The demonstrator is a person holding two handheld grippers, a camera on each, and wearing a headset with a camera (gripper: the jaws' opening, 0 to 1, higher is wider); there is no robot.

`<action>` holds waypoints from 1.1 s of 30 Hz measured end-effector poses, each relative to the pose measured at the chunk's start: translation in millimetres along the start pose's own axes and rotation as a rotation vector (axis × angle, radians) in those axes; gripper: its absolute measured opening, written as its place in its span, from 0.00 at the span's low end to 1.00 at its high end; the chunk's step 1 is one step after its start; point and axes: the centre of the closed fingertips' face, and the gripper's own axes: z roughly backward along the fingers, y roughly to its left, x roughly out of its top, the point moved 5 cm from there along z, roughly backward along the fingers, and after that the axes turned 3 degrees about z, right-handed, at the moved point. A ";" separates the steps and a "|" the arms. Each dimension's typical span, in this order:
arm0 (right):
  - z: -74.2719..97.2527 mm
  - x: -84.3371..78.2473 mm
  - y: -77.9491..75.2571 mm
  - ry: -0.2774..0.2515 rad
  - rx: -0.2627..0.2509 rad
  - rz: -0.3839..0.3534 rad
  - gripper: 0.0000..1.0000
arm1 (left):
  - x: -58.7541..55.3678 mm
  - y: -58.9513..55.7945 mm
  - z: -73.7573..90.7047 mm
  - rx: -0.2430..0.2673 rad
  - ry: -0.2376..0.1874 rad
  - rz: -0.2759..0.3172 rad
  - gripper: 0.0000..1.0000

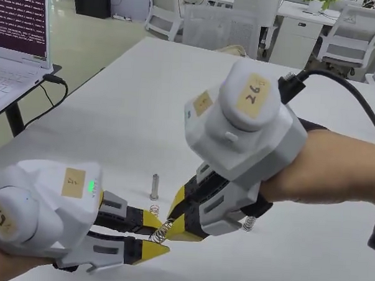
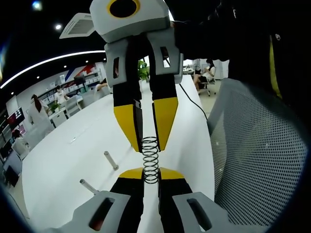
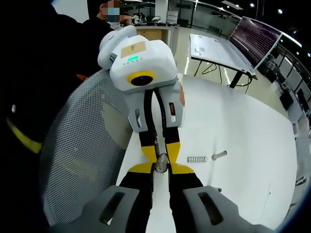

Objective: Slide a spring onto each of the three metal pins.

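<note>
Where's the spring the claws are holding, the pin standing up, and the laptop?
spring (image 2: 151,158): left gripper view, its middle coils.
pin (image 1: 154,186): head view, middle of its upright shaft.
laptop (image 1: 18,15): head view, on its lit screen.

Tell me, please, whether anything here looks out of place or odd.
Nothing damaged or spilled. One oddity: a single spring is pinched at both ends, by the left hand-held gripper and the right hand-held gripper, not on a pin.

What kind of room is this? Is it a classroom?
Probably an open office or lab: rolling office chairs and desks stand at the back, and a laptop sits open beside the white table.
</note>
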 end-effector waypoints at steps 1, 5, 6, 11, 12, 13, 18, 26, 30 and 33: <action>-0.2 0.0 -0.2 0.000 0.000 0.002 0.08 | -0.1 0.1 0.1 0.001 0.000 0.004 0.02; -1.5 0.5 -0.4 -0.008 0.009 -0.002 0.08 | -0.1 0.5 1.2 0.004 0.001 0.010 0.02; -2.2 1.6 -0.3 -0.019 0.009 -0.008 0.08 | 0.1 0.5 2.0 0.001 0.006 0.011 0.02; -2.7 2.4 -0.2 -0.024 0.012 -0.007 0.08 | 0.5 -0.4 2.3 0.002 0.006 0.015 0.02; -2.7 2.8 -0.1 -0.027 0.013 -0.004 0.09 | 0.9 -0.5 2.8 0.002 0.003 0.014 0.02; -3.4 3.3 0.6 -0.032 0.019 -0.007 0.08 | 5.4 -0.5 3.1 0.000 -0.028 0.019 0.02; -5.4 2.5 -0.5 -0.021 0.012 0.001 0.09 | 7.8 -0.1 3.1 0.001 -0.029 0.030 0.02; -7.6 2.0 0.2 -0.023 0.009 0.005 0.09 | 15.1 1.8 2.5 0.001 -0.031 0.042 0.02; -7.8 1.4 -1.2 -0.013 0.003 0.008 0.08 | 13.8 3.5 -2.0 0.004 -0.034 0.053 0.02; -7.4 1.9 -2.2 -0.012 0.001 0.009 0.08 | 14.2 4.7 -2.1 0.007 -0.040 0.057 0.03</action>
